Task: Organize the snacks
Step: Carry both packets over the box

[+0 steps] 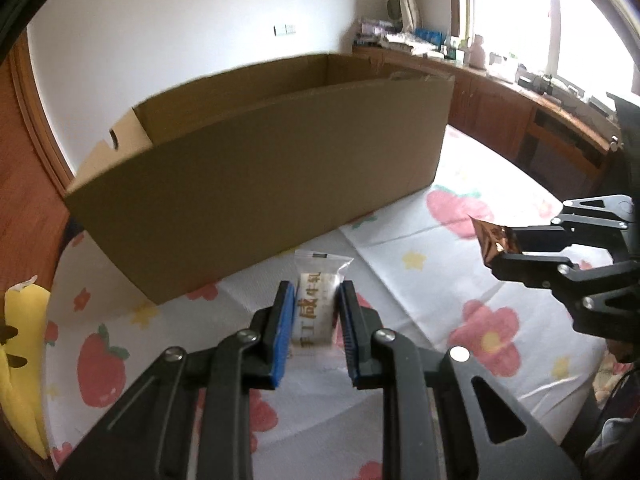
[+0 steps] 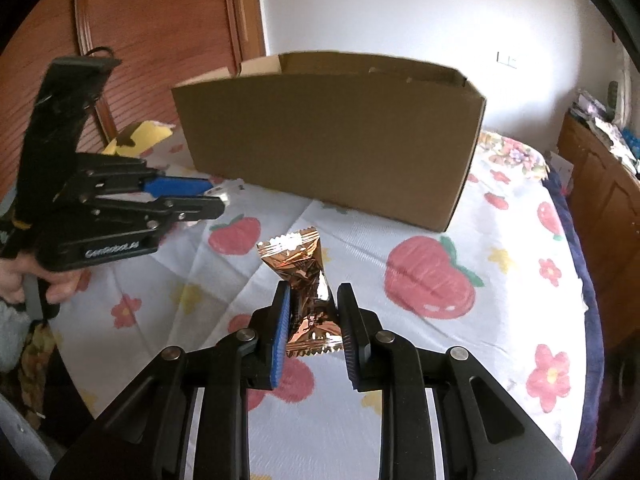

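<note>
My left gripper [image 1: 316, 294] is shut on a white snack packet [image 1: 317, 300] with brown lettering, held above the flowered tablecloth in front of the open cardboard box [image 1: 256, 172]. My right gripper [image 2: 314, 296] is shut on a copper foil snack packet [image 2: 305, 280], held above the cloth. In the left wrist view the right gripper [image 1: 500, 250] is at the right with the foil packet [image 1: 490, 238] in its tips. In the right wrist view the left gripper [image 2: 216, 196] is at the left, and the box [image 2: 328, 140] stands behind.
A table with a strawberry and flower cloth [image 2: 440, 280] carries the box. A yellow packet [image 1: 20, 360] lies at the table's left edge; it also shows in the right wrist view [image 2: 138, 136]. A wooden door [image 2: 160, 40] and a cluttered wooden counter [image 1: 520, 92] stand beyond.
</note>
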### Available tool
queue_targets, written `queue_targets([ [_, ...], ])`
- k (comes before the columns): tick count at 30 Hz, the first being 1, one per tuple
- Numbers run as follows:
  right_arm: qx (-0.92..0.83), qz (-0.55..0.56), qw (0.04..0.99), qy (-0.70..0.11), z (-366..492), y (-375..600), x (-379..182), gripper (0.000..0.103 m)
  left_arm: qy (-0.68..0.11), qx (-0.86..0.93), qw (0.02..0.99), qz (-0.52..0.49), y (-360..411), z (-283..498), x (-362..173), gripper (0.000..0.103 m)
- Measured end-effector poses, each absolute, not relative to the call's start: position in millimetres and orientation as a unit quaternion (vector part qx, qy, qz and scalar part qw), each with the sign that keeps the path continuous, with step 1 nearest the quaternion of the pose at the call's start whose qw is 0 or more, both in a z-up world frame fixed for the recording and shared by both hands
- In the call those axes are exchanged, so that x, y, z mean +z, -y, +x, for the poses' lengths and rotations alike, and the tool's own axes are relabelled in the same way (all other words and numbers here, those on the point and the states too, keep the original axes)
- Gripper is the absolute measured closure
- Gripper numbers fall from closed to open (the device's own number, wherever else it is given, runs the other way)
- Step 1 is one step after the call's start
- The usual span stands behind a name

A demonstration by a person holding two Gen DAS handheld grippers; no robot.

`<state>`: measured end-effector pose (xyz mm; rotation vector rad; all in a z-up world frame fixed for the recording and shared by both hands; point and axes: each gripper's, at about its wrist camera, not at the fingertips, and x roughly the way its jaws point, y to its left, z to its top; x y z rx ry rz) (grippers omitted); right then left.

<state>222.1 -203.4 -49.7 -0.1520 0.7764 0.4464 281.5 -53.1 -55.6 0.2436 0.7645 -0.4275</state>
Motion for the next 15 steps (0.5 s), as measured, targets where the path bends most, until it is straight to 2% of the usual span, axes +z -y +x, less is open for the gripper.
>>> queue_targets([
  [15, 0.211, -0.065, 0.925, -0.309, 231.9, 205.4, 10.3, 0.081, -0.280, -0.188, 0.938, 0.077, 32.1, 276.4, 5.1, 0.082],
])
